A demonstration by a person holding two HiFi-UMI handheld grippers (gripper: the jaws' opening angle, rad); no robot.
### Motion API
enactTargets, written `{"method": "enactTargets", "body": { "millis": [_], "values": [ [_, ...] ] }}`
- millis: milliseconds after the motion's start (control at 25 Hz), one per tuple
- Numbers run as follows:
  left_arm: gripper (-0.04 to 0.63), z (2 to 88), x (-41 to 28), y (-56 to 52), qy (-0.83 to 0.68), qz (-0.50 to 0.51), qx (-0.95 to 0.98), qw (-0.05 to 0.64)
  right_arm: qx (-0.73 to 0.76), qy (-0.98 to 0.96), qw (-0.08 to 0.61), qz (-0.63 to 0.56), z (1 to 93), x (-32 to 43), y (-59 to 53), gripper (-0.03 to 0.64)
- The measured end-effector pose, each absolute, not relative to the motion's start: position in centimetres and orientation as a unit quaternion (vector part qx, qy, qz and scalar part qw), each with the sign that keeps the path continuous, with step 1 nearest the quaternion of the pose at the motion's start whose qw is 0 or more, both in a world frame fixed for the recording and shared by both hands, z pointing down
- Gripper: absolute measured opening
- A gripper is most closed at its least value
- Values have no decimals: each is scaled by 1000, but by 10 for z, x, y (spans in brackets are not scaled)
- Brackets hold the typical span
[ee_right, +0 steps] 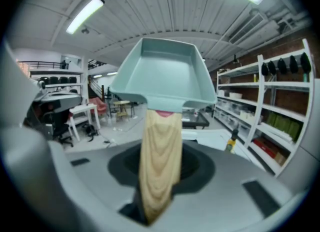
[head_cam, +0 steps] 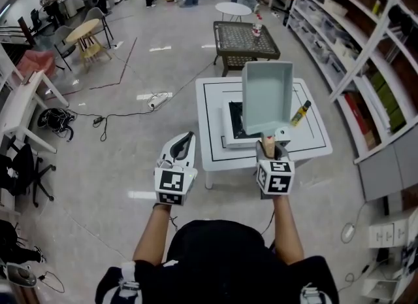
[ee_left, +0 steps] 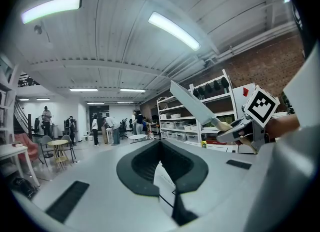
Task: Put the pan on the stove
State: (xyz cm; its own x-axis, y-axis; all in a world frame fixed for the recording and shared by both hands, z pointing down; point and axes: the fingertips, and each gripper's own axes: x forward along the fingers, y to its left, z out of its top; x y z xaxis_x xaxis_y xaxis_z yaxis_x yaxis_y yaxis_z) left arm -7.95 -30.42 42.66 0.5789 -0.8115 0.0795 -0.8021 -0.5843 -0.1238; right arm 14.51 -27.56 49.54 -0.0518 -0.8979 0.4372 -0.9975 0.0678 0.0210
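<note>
A teal rectangular pan [head_cam: 266,97] with a wooden handle [head_cam: 268,144] hangs in the air over the low white table [head_cam: 215,155]. My right gripper [head_cam: 268,150] is shut on the handle. The pan hides much of the black-topped stove [head_cam: 230,123], which lies on that table. The right gripper view shows the handle [ee_right: 160,161] running up from between the jaws to the pan [ee_right: 165,76]. My left gripper [head_cam: 185,142] is held level, left of the table's near corner, shut with nothing in it. In the left gripper view, the pan [ee_left: 192,104] appears at the right.
A yellow bottle [head_cam: 301,112] lies on the table's right side. Behind the table stands a dark mesh table [head_cam: 245,41] with a small bottle [head_cam: 257,29] on it. Shelving [head_cam: 366,54] lines the right. Cables [head_cam: 153,102] cross the floor on the left. People stand far back.
</note>
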Motion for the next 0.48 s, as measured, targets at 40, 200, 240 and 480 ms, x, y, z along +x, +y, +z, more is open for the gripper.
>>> {"method": "enactTargets", "body": {
  "millis": [40, 200, 240, 480],
  "values": [
    [25, 429, -80, -306, 452, -65, -889, 34, 668, -709, 172, 147, 497, 145, -277, 127],
    [25, 439, -75, -309, 446, -66, -892, 16, 671, -703, 176, 155, 501, 148, -278, 127],
    [25, 440, -73, -309, 443, -67, -894, 15, 672, -702, 177, 156, 502, 149, -278, 127],
    [25, 445, -58, -310, 426, -70, -902, 9, 679, -689, 190, 170, 509, 164, -280, 127]
  ]
}}
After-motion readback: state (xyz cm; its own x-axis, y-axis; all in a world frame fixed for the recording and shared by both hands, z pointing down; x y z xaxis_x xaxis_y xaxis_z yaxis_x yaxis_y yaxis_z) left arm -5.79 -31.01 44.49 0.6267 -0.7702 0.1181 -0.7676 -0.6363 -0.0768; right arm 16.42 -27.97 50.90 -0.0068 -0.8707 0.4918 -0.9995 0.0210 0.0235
